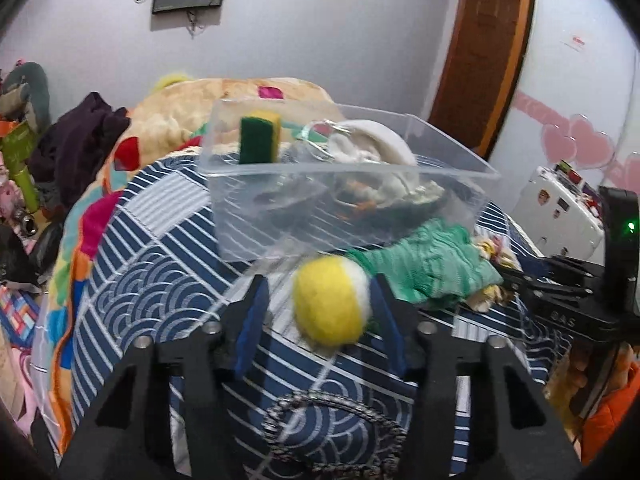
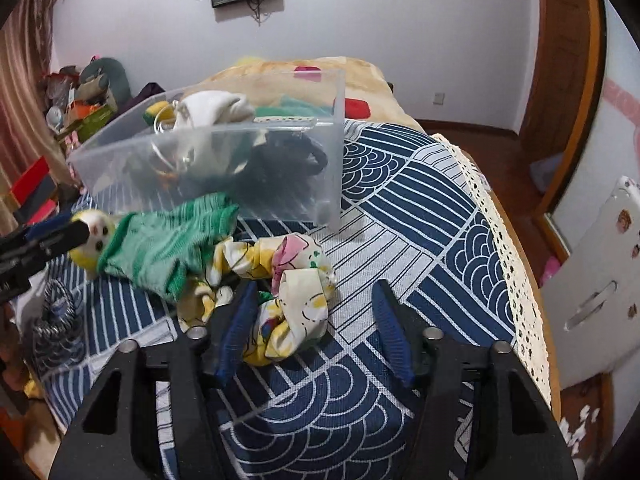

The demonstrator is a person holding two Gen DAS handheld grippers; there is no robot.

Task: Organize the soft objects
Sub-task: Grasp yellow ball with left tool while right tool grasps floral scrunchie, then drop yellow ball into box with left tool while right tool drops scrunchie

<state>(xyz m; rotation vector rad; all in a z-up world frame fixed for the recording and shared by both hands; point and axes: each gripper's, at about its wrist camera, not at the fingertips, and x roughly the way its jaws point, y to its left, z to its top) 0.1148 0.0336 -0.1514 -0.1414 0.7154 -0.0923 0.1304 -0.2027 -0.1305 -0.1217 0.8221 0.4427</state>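
A clear plastic bin (image 1: 448, 208) (image 2: 120, 168) stands on the blue patterned table and holds a green-and-yellow sponge (image 1: 259, 140), a white cloth (image 1: 372, 148) (image 2: 212, 110) and dark items. My left gripper (image 1: 320, 292) is open around a yellow-and-white soft ball (image 1: 330, 306) (image 2: 94, 236) just in front of the bin. A green knitted cloth (image 1: 432, 268) (image 2: 168, 240) lies right of the ball. My right gripper (image 2: 316, 300) is open over a floral fabric bundle (image 2: 296, 292) on the table.
A blue patterned tablecloth (image 2: 420, 208) with a lace edge covers the table. A dark woven pouch (image 1: 320, 432) (image 2: 56, 320) lies near the front. A bed with a colourful blanket (image 1: 168, 128) is behind. A white cabinet (image 2: 600, 280) stands right.
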